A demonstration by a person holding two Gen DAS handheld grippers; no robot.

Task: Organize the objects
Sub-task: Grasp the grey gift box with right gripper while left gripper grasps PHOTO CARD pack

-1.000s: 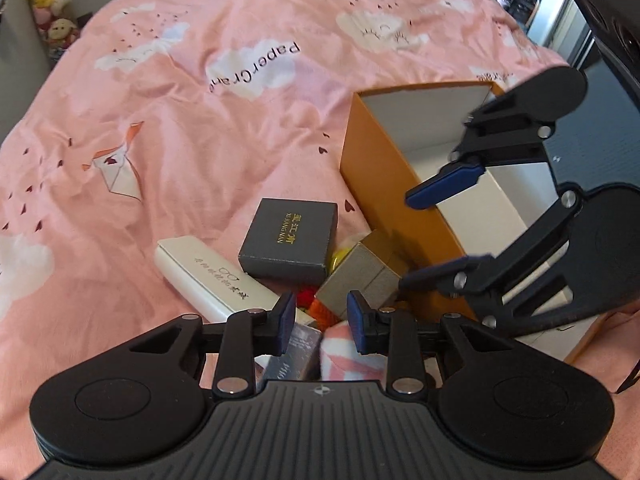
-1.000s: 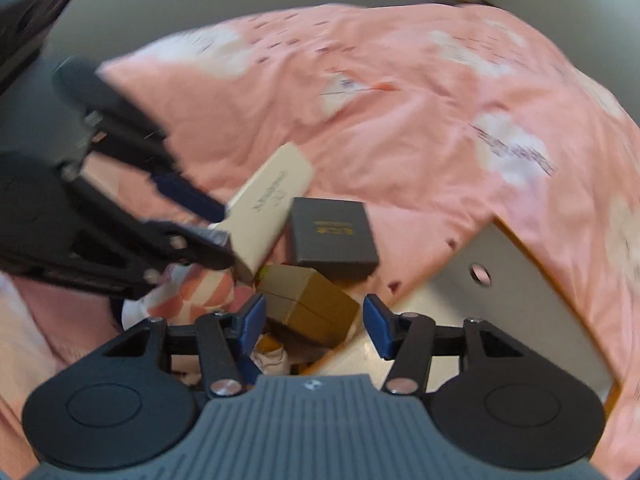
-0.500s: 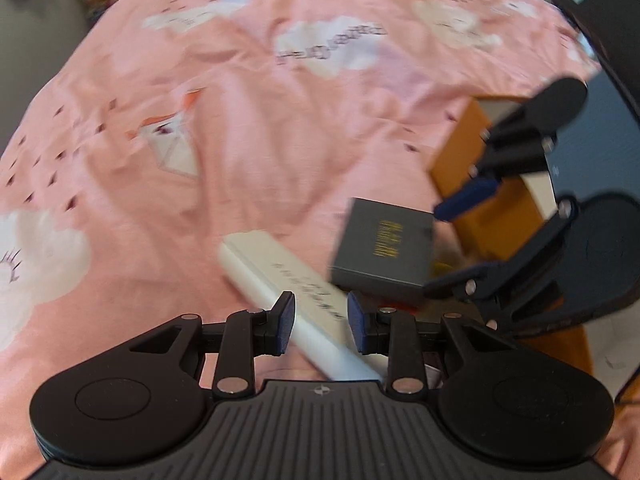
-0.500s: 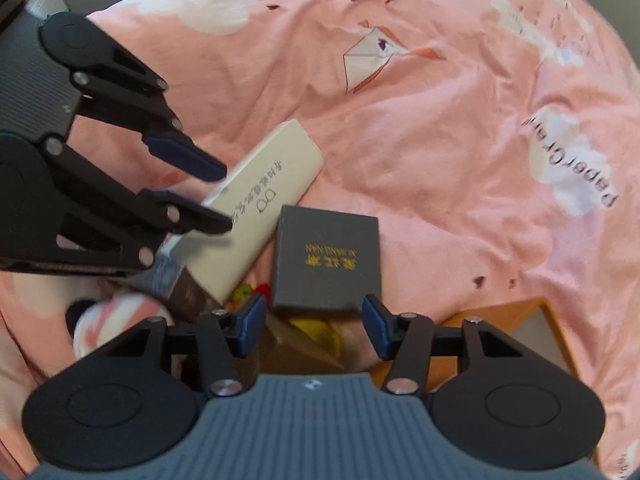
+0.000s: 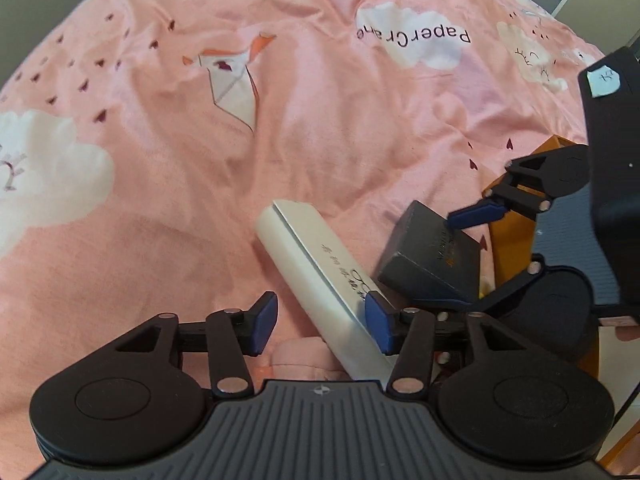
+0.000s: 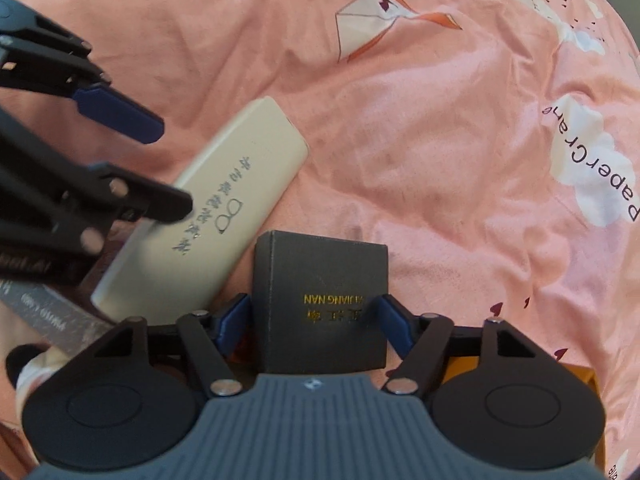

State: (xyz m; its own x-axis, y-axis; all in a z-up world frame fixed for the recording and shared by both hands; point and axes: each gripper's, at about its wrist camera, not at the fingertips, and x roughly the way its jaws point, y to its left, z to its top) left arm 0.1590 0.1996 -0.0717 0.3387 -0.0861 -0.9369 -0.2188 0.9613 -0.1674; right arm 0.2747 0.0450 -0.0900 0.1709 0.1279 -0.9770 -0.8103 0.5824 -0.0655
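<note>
A dark grey square box with gold lettering [image 6: 322, 300] sits between the fingers of my right gripper [image 6: 316, 322], whose blue pads touch both its sides; the box [image 5: 430, 256] looks tilted up in the left wrist view. A long cream glasses case [image 5: 320, 280] lies on the pink bedspread, and also shows in the right wrist view [image 6: 208, 216]. My left gripper [image 5: 320, 322] is open, its jaws straddling the near end of the case without closing on it.
An orange cardboard box [image 5: 516, 236] stands at the right, partly behind the right gripper [image 5: 476, 216]. A grey booklet [image 6: 44, 312] and a pink-white soft item [image 6: 32, 364] lie at lower left. The pink bedspread [image 5: 200, 160] stretches wide beyond.
My left gripper has opened wider and moved over the cream case. My right gripper has closed in around the dark grey box and tipped it up.
</note>
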